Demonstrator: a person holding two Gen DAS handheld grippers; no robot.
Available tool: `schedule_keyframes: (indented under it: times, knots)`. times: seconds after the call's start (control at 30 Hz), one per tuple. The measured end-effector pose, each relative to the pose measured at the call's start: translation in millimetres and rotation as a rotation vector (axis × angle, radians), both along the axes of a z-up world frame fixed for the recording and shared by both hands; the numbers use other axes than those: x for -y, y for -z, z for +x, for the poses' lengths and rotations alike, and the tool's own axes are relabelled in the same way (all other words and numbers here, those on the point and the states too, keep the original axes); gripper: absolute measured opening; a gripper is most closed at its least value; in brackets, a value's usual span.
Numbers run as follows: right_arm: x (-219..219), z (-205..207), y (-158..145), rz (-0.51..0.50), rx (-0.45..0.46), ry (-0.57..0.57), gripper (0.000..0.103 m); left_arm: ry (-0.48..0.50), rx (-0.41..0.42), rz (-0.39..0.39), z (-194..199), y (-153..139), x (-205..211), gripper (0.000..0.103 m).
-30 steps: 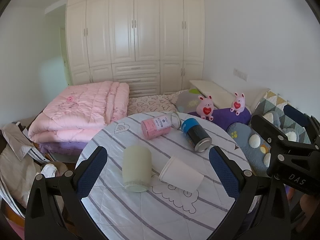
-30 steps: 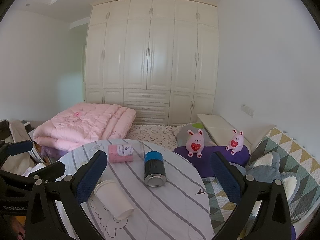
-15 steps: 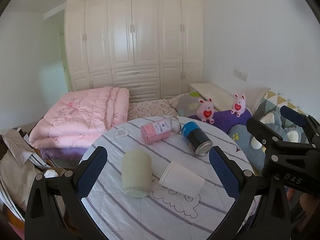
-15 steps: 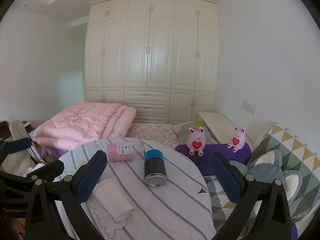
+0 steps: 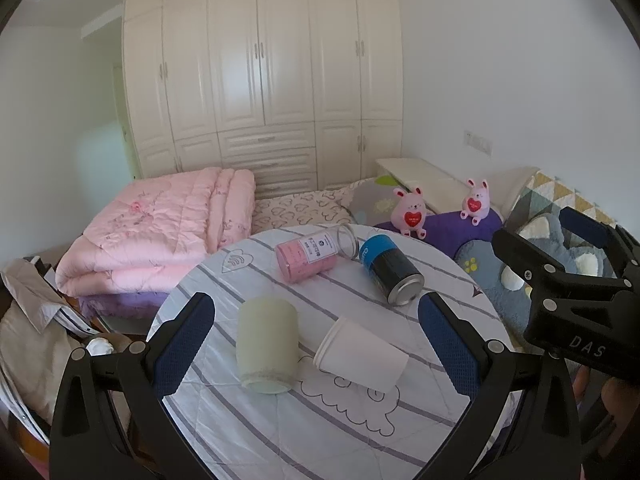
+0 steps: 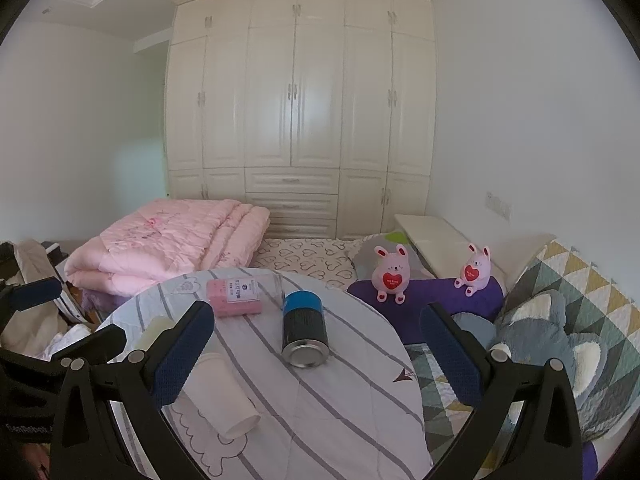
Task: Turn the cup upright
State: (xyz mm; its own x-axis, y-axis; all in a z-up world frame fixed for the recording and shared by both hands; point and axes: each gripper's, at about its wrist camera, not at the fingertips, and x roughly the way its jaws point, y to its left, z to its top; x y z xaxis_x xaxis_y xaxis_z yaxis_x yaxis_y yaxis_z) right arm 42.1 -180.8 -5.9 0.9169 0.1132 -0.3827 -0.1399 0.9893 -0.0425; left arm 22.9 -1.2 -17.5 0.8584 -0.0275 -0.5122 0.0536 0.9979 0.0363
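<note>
The cup point(image 5: 362, 356) lies on its side on the table point(image 5: 360, 432), right in front of the left gripper point(image 5: 316, 344), whose jaws are wide apart, while the right gripper point(image 6: 316, 354), also wide apart, has it off to its left.

**Around your workspace**

Mid-frame you see a pink jar point(image 5: 310, 255) and a black can point(image 5: 390, 270) lying on the striped counter point(image 5: 360, 432). At left sits a folded pink quilt point(image 5: 160, 232); at right, two pink bunnies point(image 5: 410, 212); behind, a white wardrobe point(image 5: 260, 72).
</note>
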Motion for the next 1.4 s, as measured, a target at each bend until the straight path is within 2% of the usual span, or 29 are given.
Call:
schedule_keyframes:
  times: [0.5,0.97,1.17,1.4]
  knots:
    - [6.9,16.5,5.8,0.017,-0.030,-0.005,0.103,-0.010,-0.028,0.006,15.5,4.0,-1.5,0.103]
    - [7.8,34.7,11.5,0.027,-0.050,-0.025,0.103,-0.035,-0.021,0.018,32.2,3.9,-2.5,0.103]
    - [7.4,52.1,16.6,0.017,-0.076,-0.039,0.103,-0.045,-0.037,0.005,50.8,4.1,-1.3,0.103]
    - [9.9,87.4,30.0,0.037,-0.157,-0.063,0.103,-0.050,-0.086,0.017,87.9,12.2,3.9,0.103]
